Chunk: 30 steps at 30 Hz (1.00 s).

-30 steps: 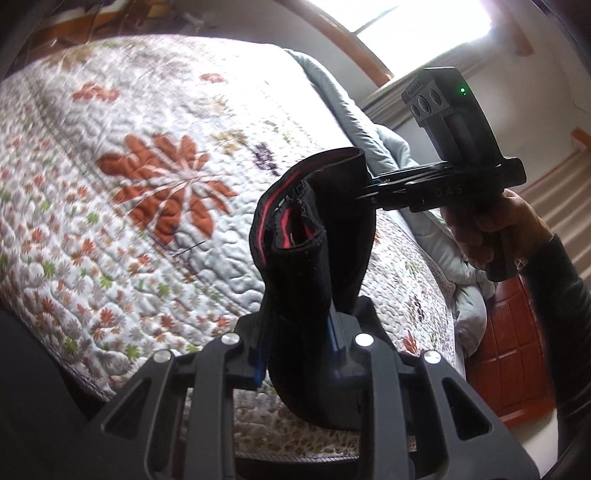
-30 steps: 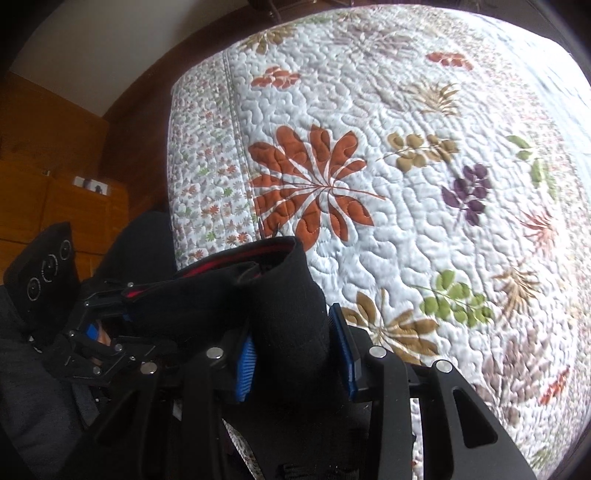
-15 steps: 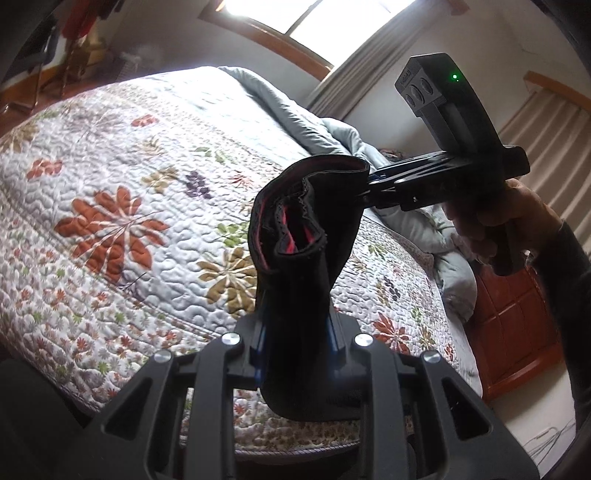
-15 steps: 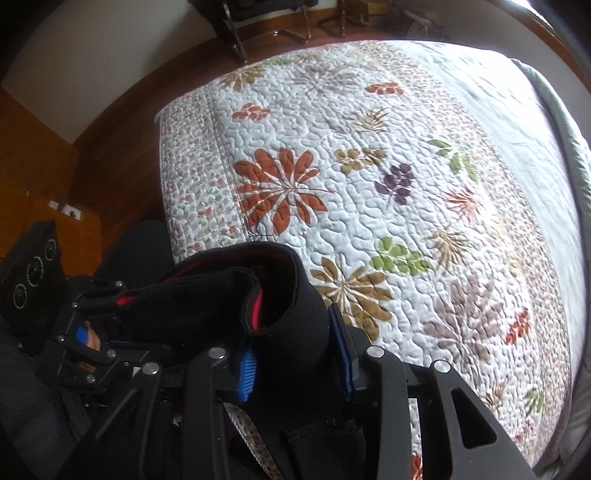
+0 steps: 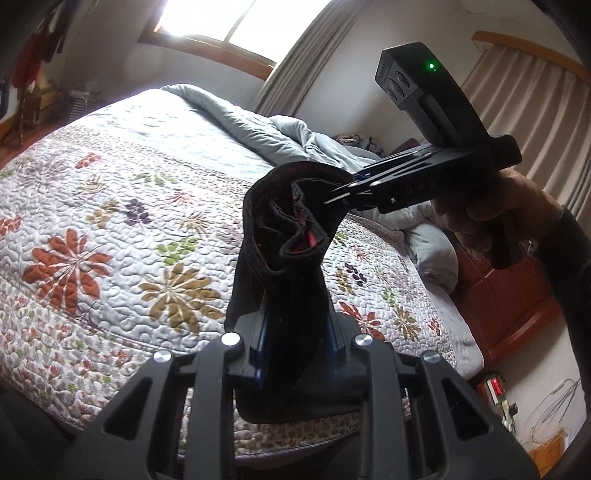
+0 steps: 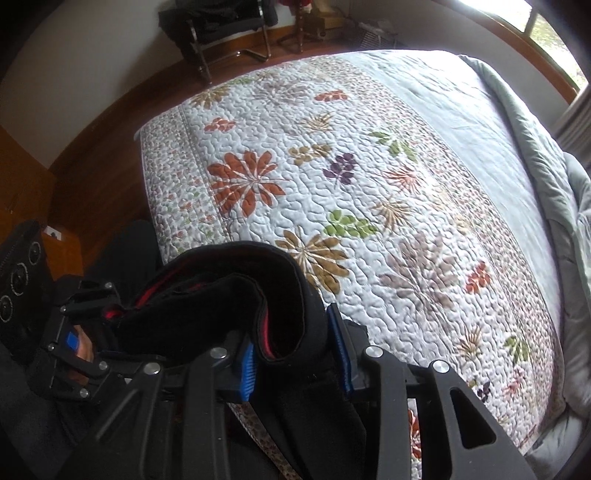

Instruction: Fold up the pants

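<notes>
Both grippers stay clamped on the black pants (image 5: 288,258), jaws closed tight either end, held above the bed (image 6: 388,184); the view has swung up from the quilt toward the window (image 5: 221,18).

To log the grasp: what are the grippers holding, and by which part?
Both hold the black pants, lifted above the bed: left gripper and right gripper clamp opposite ends of the bunched top edge.

Home bedroom: quilted bed (image 6: 369,184), curtained window (image 5: 207,22).
</notes>
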Tool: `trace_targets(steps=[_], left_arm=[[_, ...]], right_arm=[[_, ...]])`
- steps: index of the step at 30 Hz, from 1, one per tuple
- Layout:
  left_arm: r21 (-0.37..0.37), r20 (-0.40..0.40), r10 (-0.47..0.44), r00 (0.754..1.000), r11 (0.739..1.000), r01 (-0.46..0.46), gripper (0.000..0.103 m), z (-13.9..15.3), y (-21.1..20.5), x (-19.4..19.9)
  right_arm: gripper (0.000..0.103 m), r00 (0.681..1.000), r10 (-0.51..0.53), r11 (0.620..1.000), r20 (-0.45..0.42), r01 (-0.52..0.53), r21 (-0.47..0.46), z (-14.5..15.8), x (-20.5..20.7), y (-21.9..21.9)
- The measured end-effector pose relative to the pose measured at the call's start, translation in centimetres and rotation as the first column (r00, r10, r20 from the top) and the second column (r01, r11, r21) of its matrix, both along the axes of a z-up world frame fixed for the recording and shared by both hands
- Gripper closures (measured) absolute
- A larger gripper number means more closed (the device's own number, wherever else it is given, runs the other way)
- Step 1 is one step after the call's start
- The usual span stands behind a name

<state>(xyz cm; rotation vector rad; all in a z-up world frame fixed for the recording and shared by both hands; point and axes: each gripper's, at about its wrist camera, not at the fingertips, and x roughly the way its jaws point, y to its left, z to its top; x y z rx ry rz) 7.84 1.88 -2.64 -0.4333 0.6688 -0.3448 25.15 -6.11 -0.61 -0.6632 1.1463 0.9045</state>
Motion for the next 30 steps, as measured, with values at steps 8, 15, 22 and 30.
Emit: trace_targets(steps=[8, 15, 22, 30], left_arm=[[0.029, 0.033, -0.068, 0.997, 0.997, 0.067, 0.08, 0.8, -3.7, -0.1], [0.051, 0.043, -0.132, 0.99, 0.99, 0.129, 0.08, 1.0, -7.1, 0.0], [0.072, 0.045, -0.192, 0.98, 0.979, 0.188, 0.08, 0.6, -10.4, 0.4], [0.093, 0.042, -0.247, 0.968, 0.966, 0.243, 0.08, 0.1, -13.7, 0.6]], right_arm=[[0.07, 0.998, -0.048, 0.999, 0.038, 0.047, 0.015, 1.1, -1.2, -4.6], [0.07, 0.993, -0.099, 0.995, 0.06, 0.098, 0.016, 1.3, -1.8, -8.5], [0.07, 0.986, -0.15, 0.989, 0.068, 0.149, 0.025, 1.1, -2.2, -12.5], [0.071, 0.979, -0.191, 0.981, 0.066, 0.189, 0.031, 0.1, -2.4, -16.3]])
